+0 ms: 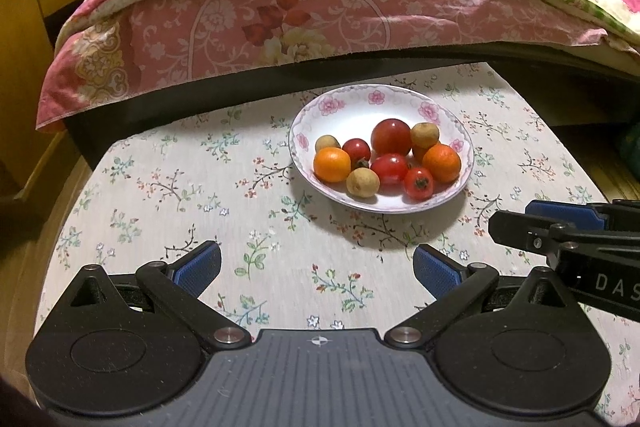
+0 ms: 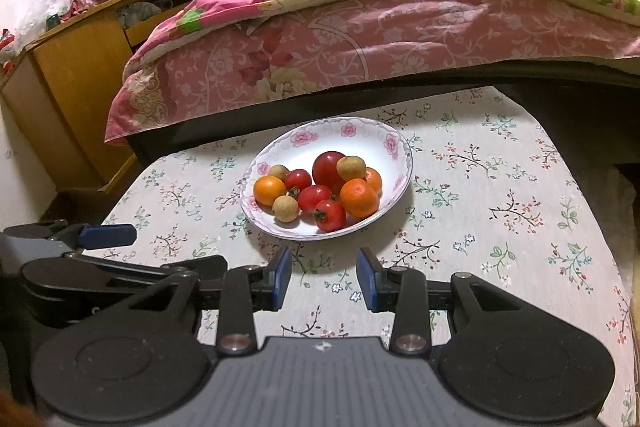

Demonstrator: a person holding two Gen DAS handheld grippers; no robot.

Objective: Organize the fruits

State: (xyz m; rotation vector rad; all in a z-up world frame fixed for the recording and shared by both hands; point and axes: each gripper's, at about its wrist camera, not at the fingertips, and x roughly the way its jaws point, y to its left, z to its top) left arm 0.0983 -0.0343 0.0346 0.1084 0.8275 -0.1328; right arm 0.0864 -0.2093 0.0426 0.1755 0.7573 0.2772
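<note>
A white flowered bowl [image 1: 360, 99] stands on a floral tablecloth and also shows in the right wrist view [image 2: 360, 135]. It holds red tomatoes [image 1: 391, 137], small oranges [image 1: 331, 165] and tan longans [image 1: 362, 182]; in the right wrist view I see a tomato [image 2: 329, 167], an orange [image 2: 359, 198] and a longan [image 2: 285, 208]. My left gripper [image 1: 317, 269] is open wide and empty, short of the bowl. My right gripper [image 2: 324, 275] is open and empty, just in front of the bowl. The right gripper enters the left wrist view at the right edge [image 1: 548, 223].
A bed with a pink floral quilt [image 1: 280, 23] runs right behind the table. A wooden cabinet [image 2: 76, 75] stands at the left. The tablecloth [image 1: 180, 187] spreads around the bowl. The left gripper's finger [image 2: 107, 235] reaches in at the left.
</note>
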